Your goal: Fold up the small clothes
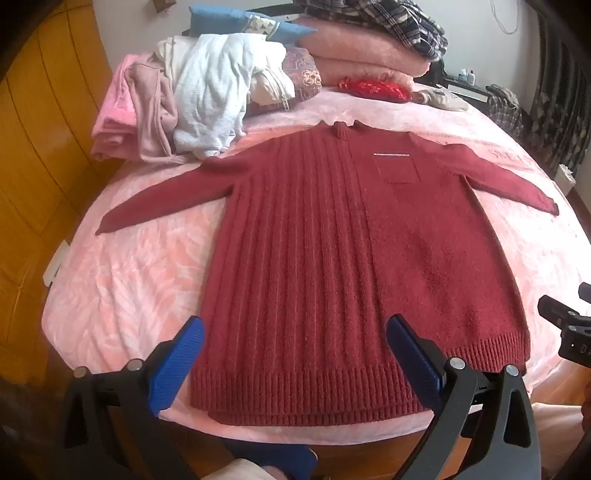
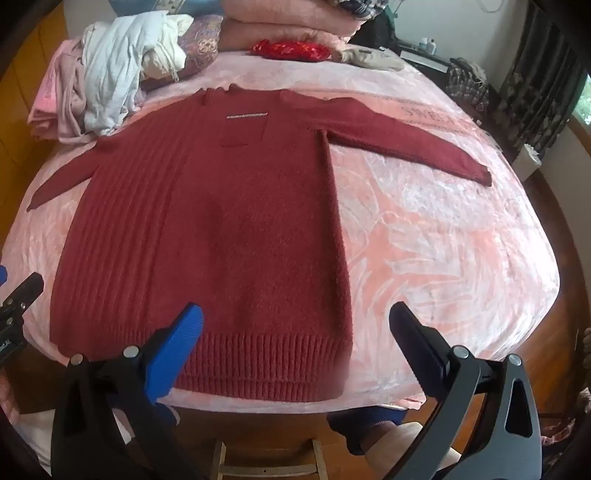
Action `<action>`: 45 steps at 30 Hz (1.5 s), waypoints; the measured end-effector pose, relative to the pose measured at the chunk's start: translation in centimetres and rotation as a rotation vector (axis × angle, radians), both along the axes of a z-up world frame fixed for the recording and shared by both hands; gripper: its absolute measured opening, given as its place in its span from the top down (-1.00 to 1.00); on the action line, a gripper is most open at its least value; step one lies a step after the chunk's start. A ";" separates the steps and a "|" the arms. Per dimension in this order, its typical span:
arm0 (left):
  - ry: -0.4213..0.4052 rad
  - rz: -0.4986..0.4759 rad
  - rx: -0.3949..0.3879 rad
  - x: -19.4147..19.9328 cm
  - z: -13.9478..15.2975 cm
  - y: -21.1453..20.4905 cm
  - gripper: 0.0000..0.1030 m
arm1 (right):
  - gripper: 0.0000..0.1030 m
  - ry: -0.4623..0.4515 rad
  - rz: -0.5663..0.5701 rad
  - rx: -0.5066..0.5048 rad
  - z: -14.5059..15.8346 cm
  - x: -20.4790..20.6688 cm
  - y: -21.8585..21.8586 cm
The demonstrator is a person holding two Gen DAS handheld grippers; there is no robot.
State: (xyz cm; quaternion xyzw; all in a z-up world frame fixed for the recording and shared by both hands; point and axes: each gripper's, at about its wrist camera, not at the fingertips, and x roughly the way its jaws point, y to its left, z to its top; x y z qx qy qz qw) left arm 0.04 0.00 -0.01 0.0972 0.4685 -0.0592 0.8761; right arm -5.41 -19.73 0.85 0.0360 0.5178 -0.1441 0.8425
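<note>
Lying flat, front up, on the pink bedspread point(image 1: 122, 280) of the bed: dark red knit sweater point(image 1: 332, 236), collar toward the far end, hem point(image 1: 295, 391) at the near edge, both sleeves spread out to the sides. Ribbed knit running down one half, plainer knit on the other, small chest pocket point(image 1: 399, 170) with a white label strip above it. Same sweater point(image 2: 207, 236) filling the right wrist view, its long sleeve point(image 2: 413, 144) stretching off toward the window side.

Hovering over the hem, angled down: left hand-held gripper point(image 1: 295, 343), jaws standing wide apart, blue fingers point(image 1: 177, 365) holding nothing, pads not touching the knit. Hovering over the hem's right corner: right hand-held gripper point(image 2: 295, 332), jaws likewise fully spread, empty (one finger over the sweater, the other over bare bedspread). Each gripper's edge peeking into the other camera's view.

Piled at the far left of the bed: heap of unfolded clothes point(image 1: 207, 103), white and pale pink, just beyond the sweater's shoulder. Stacked further back: folded pink blankets point(image 1: 362, 55) with plaid fabric point(image 1: 388, 22) on top, a blue pillow point(image 1: 236, 22) beside them. Sitting in front of the blankets: small red patterned item point(image 1: 373, 86) (cannot tell what exactly). Wooden panelling point(image 1: 33, 147) showing at the left.
</note>
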 end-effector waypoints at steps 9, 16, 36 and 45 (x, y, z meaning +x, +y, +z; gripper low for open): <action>-0.007 -0.003 0.008 -0.1 0.3 -0.5 -0.93 | -0.95 -0.030 -0.009 0.044 0.1 -0.3 -0.5; -0.008 -0.005 0.014 -0.2 0.3 -0.8 -0.93 | -0.94 -0.028 -0.001 0.032 0.2 -0.3 -0.3; -0.016 -0.008 0.014 -0.2 0.1 -0.1 -0.93 | -0.95 -0.071 0.012 0.044 0.3 -0.6 -0.6; -0.020 -0.008 0.017 -0.2 0.1 -0.1 -0.93 | -0.95 -0.094 -0.012 0.102 0.2 -0.8 -0.8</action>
